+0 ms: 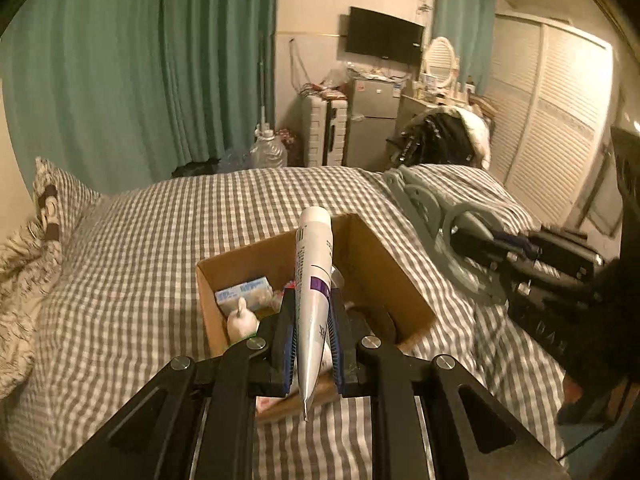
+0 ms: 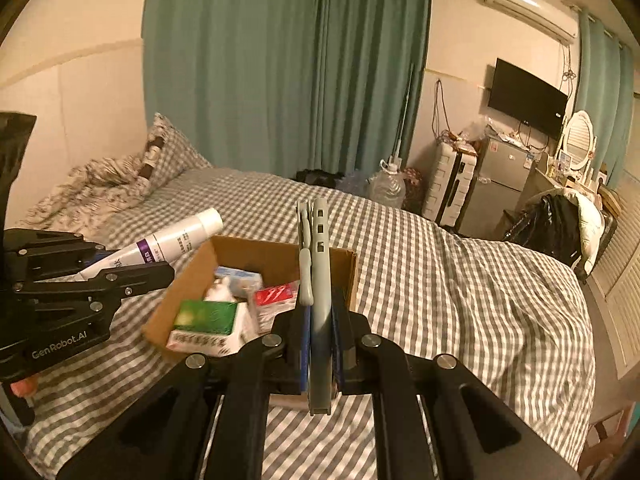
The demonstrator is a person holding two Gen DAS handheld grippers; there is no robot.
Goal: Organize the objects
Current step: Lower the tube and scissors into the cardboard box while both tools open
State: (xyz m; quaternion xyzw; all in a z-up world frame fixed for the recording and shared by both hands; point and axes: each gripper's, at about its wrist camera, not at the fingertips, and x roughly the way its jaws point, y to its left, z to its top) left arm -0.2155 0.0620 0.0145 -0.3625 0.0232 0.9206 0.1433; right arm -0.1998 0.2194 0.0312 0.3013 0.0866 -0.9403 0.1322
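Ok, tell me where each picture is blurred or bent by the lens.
Left wrist view: the right tongs and their grey plastic tool smear with motion; curtains bow at the edges. Right wrist view: mostly sharp, warm dim light, the white tube in the left tongs clear; walls curve.

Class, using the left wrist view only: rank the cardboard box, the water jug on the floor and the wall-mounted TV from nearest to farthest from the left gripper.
1. cardboard box: on the bed, directly under and ahead of the left gripper, which holds a tube.
2. water jug: on the floor past the bed's far edge, slightly left.
3. TV: on the far wall, upper right.
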